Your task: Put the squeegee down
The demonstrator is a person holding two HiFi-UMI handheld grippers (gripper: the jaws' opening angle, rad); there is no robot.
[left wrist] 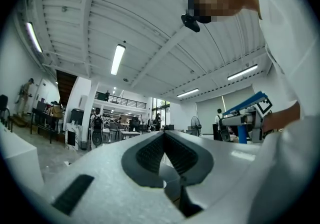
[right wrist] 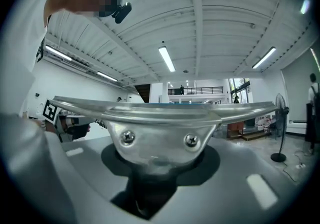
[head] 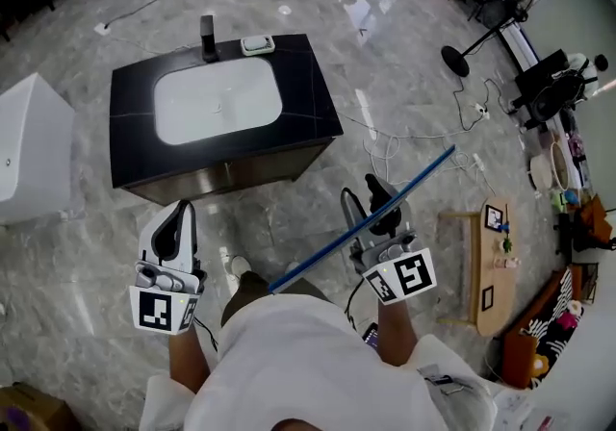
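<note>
In the head view my right gripper (head: 379, 198) is shut on the squeegee (head: 423, 174). Its long blue blade slants from near my waist up to the right, above the marble floor. The right gripper view shows the squeegee's metal head (right wrist: 155, 135), with two screws, lying level across the jaws and hiding their tips. My left gripper (head: 178, 225) hangs at the left, below the front edge of the black counter (head: 130, 136). In the left gripper view its dark pads (left wrist: 150, 153) meet at the tip, and this left gripper (left wrist: 164, 135) holds nothing.
The counter carries a white basin (head: 218, 102) and a dark faucet (head: 208, 38). A white box (head: 29, 150) stands at the left. At the right are a low wooden bench (head: 484, 270), a floor fan (head: 456, 60) and loose cables (head: 385, 145) on the floor.
</note>
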